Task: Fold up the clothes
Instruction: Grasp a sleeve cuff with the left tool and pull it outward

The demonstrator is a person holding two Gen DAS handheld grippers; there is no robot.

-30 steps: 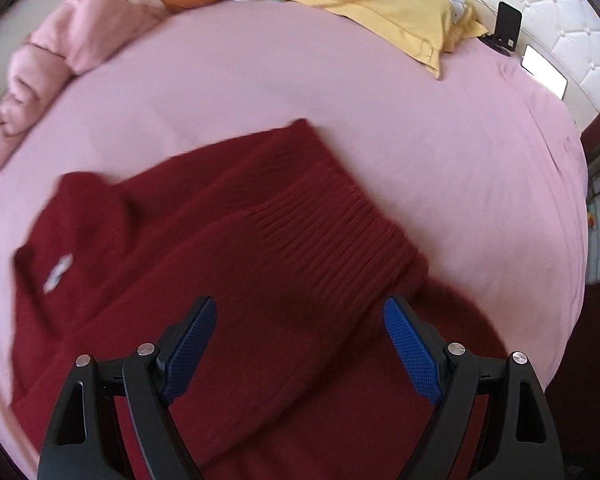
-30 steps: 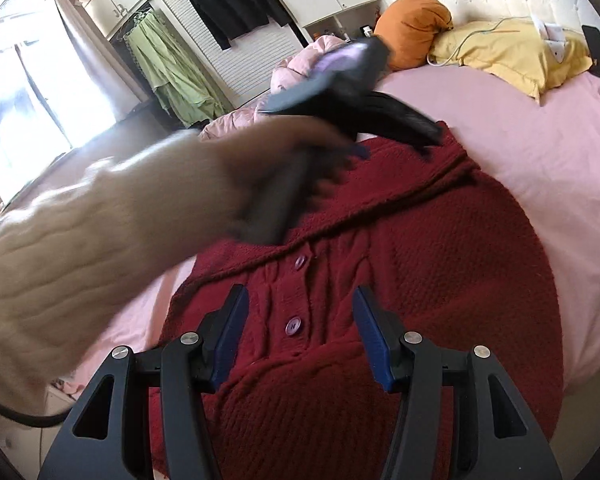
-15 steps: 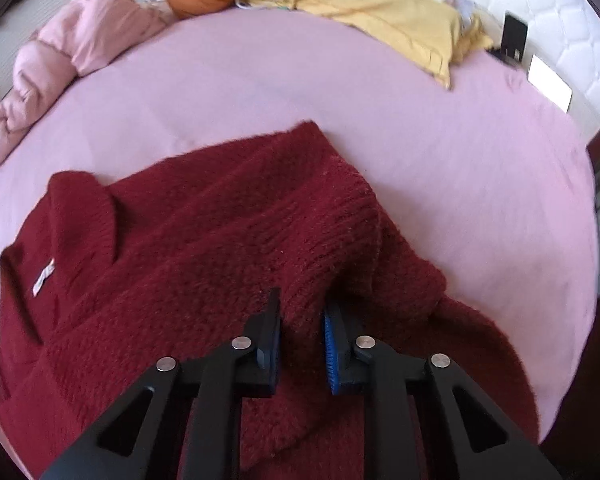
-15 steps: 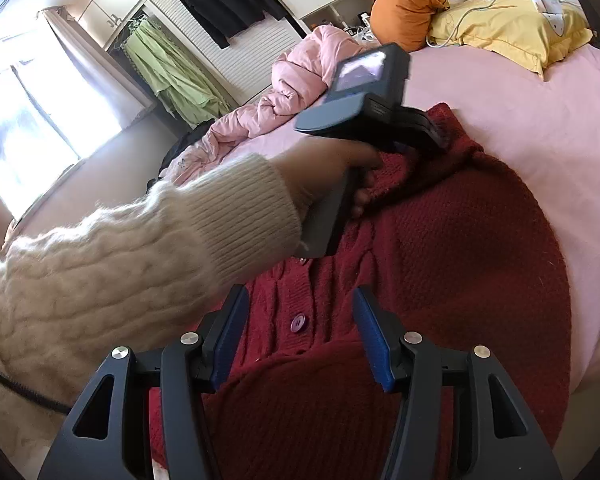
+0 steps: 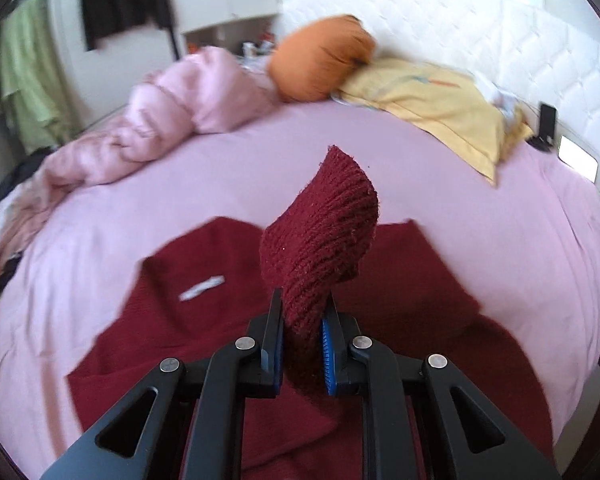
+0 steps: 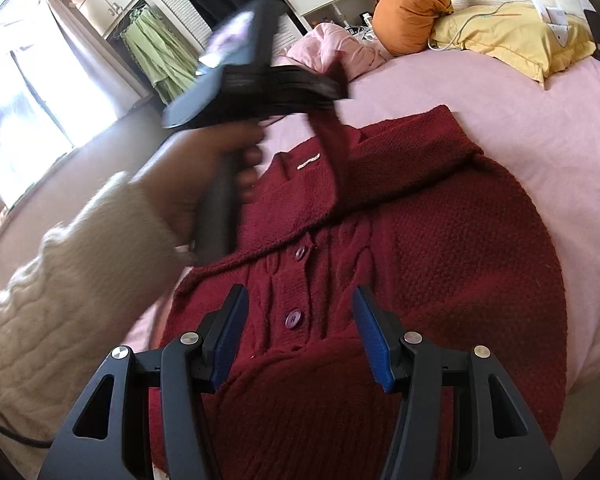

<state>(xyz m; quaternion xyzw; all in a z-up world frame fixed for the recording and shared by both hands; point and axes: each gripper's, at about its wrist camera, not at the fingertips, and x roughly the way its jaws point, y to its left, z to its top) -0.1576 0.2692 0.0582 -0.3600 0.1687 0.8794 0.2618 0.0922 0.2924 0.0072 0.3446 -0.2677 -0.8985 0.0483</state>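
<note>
Cardigan sleeve (image 5: 320,236) pinched in raised left gripper (image 5: 302,344), right gripper (image 6: 298,340) spread wide, low over buttons (image 6: 293,317).

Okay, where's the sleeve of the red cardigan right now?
The sleeve is lifted off the pink bed, pinched in the left hand-held gripper; in the left wrist view it rises at centre, above the cardigan.

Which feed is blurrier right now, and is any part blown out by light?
Left wrist view: bed and pillows smeared by motion, while the sleeve cuff clamped in the left gripper stays sharp. Right wrist view: the cardigan is crisp, the left hand is streaked, and the window at the left edge is blown out white.
</note>
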